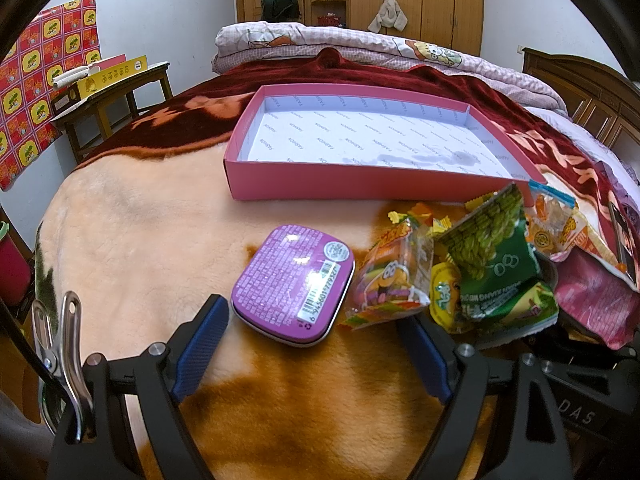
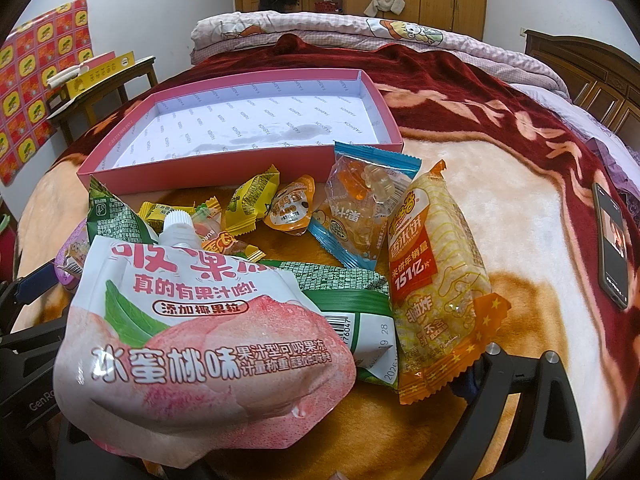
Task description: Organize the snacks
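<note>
On a plush blanket (image 1: 132,240) spread over a bed, my left gripper (image 1: 316,344) sits low with its blue jaws spread wide, holding nothing. A purple tin (image 1: 292,284) lies label-up just ahead, between the fingertips and touching neither. Beside the tin, a heap of snack packets (image 1: 472,272) crowds the right edge of the view. Beyond them the pink box (image 1: 304,184) stands empty, a damp-looking stain on its white lining. From my right gripper's camera, a peach jelly pouch (image 2: 200,340) fills the foreground in front of the gripper; I cannot tell whether those jaws grip it. A phone (image 2: 612,244) lies far right on the blanket.
</note>
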{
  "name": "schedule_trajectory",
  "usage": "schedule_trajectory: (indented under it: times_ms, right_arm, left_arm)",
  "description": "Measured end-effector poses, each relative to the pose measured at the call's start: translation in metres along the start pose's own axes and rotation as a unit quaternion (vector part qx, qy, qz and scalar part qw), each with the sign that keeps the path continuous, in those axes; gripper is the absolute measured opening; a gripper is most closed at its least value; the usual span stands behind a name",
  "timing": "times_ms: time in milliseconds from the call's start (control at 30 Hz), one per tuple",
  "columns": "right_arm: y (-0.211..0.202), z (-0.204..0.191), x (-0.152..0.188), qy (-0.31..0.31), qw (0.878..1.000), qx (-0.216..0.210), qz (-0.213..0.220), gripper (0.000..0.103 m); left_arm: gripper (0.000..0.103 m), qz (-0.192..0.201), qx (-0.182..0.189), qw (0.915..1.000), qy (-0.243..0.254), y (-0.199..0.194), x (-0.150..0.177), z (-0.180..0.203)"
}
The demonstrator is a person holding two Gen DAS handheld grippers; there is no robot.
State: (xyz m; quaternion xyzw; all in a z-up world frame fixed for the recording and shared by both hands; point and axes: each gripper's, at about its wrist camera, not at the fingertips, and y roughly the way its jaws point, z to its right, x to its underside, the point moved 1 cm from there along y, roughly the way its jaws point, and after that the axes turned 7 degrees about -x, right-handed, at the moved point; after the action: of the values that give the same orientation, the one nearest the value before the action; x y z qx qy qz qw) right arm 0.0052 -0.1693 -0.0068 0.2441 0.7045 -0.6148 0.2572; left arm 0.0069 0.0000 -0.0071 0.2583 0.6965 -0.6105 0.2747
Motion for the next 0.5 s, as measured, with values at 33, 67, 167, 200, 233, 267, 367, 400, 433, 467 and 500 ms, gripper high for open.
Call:
schedule_trajectory:
  times_ms: [33,67,167,200,233,267,367,400,433,467,500]
  right_arm:
    - [0.000,0.000,0.000,0.000,1.000,0.000,0.000,0.099]
    - [0.000,0.000,0.000,0.000,1.000,0.000,0.000,0.099]
    - [0.000,0.000,0.000,0.000,1.000,0.000,0.000,0.099]
    - [0.000,0.000,0.000,0.000,1.000,0.000,0.000,0.099]
    - [0.000,0.000,-0.001,0.000,1.000,0.000,0.000,0.099]
    - [0.000,-0.001,-0.001,0.000,1.000,-0.001,0.000,0.099]
    - [0.000,-0.002,-0.002,-0.001,1.000,-0.006,-0.002,0.099]
    - [-0.001,-0.002,-0.002,-0.003,1.000,-0.009,-0.003,0.099]
    - [-0.001,-0.002,-0.002,-0.005,1.000,-0.013,-0.006,0.099]
    - [-0.003,-0.001,-0.002,-0.008,1.000,-0.016,-0.009,0.099]
    - [-0.005,0.004,-0.001,-0.010,1.000,-0.020,-0.012,0.098]
  left_arm:
    - [0.088,0.000,0.000,1.0000,0.000,0.000,0.000,0.000]
    - [0.088,0.000,0.000,1.0000,0.000,0.000,0.000,0.000]
    - [0.088,0.000,0.000,1.0000,0.000,0.000,0.000,0.000]
    - [0.088,-0.001,0.000,1.0000,0.000,0.000,0.000,0.000]
    - [0.088,-0.002,-0.001,1.0000,0.000,0.000,0.000,0.000]
    - [0.088,-0.003,-0.001,1.0000,0.000,0.000,0.000,0.000]
    - [0.088,-0.009,0.000,0.9999,0.004,0.003,-0.004,0.001]
    - [0.088,-0.010,0.002,0.9999,0.005,0.003,-0.005,0.001]
    - [0.088,-0.011,0.004,0.9999,0.006,0.004,-0.007,0.002]
    - [0.088,-0.011,0.006,0.9999,0.008,0.006,-0.010,0.002]
    - [0.088,-0.012,0.010,0.9998,0.010,0.006,-0.010,0.002]
